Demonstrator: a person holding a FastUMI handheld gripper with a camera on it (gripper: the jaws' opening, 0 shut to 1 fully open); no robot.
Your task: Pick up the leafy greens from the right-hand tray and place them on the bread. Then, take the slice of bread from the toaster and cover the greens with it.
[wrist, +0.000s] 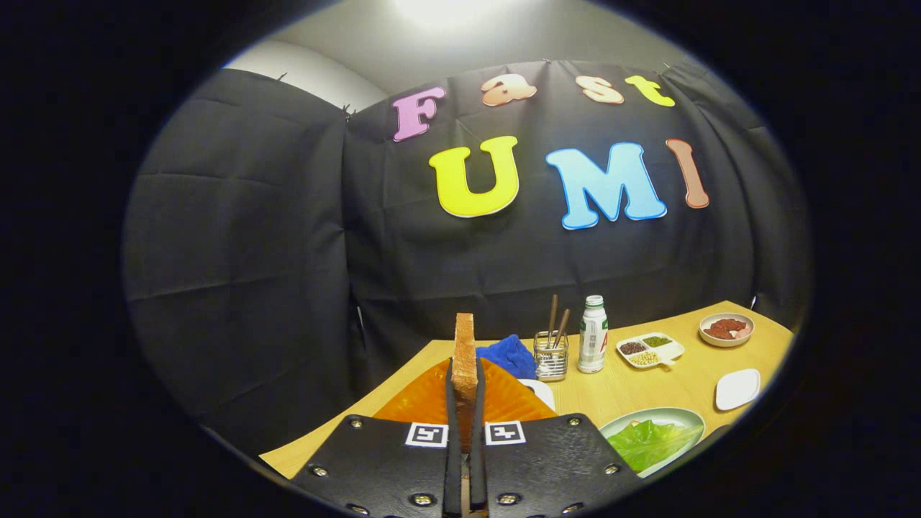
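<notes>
No word or number is legible. The bottle (592, 334) wears a green-and-white label with a red mark, too small to read. Two square black-and-white code markers (426, 434) sit on the gripper (464, 374), whose fingers (450, 410) pinch the bread slice (464, 339).

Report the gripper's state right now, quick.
Gripper: jaws closed on the slice of bread, held upright on edge above the orange plate.

Blue cloth (509, 355), bottle (592, 334), chopstick holder (551, 356), divided dish (650, 350)
</notes>
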